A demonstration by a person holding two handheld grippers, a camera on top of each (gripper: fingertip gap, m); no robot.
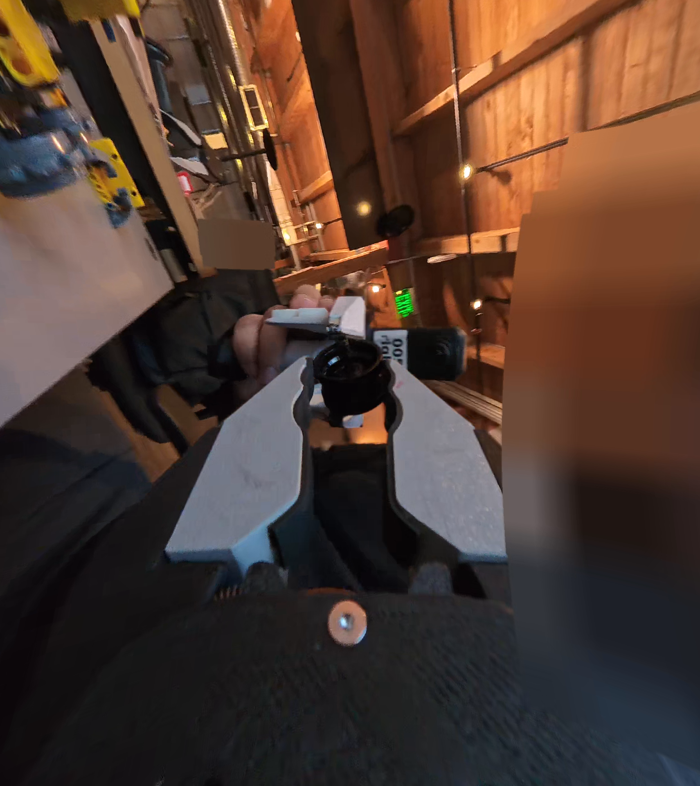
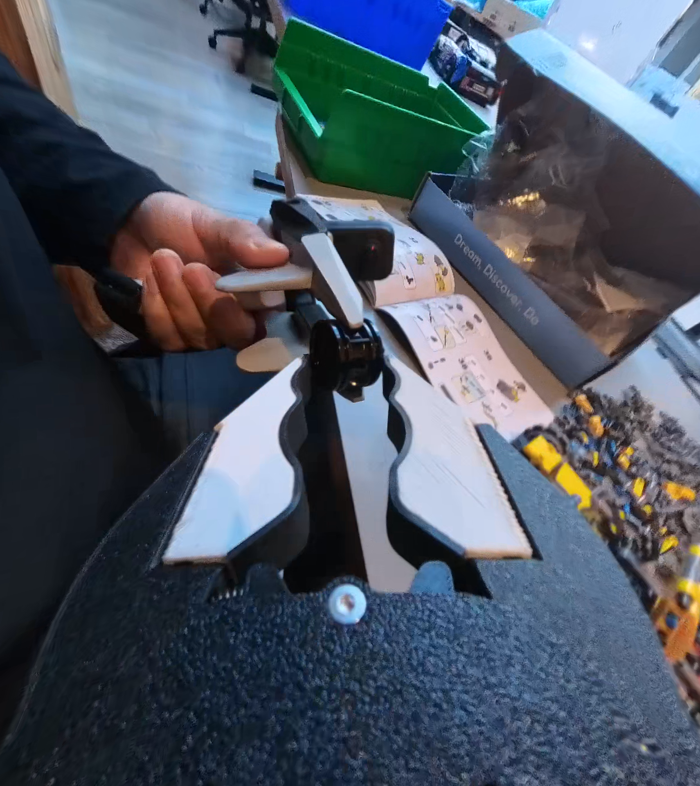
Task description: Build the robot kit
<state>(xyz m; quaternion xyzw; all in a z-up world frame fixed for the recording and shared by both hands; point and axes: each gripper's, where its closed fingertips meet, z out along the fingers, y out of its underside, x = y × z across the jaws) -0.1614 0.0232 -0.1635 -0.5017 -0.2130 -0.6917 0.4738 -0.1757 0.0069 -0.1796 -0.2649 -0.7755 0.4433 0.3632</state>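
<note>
Both tools meet at one small black wheel-like part, held in the air off the desk's near edge. The left tool (image 1: 350, 383) is clamped on the part (image 1: 350, 380) at its fingertips, the part's axis pointing roughly back toward the camera. The right tool (image 2: 346, 361) touches the same part (image 2: 346, 355) from the opposite side; whether it grips it I cannot tell. A hand (image 2: 186, 272) holds the left tool level, with the booklet (image 2: 437, 336) just beyond.
</note>
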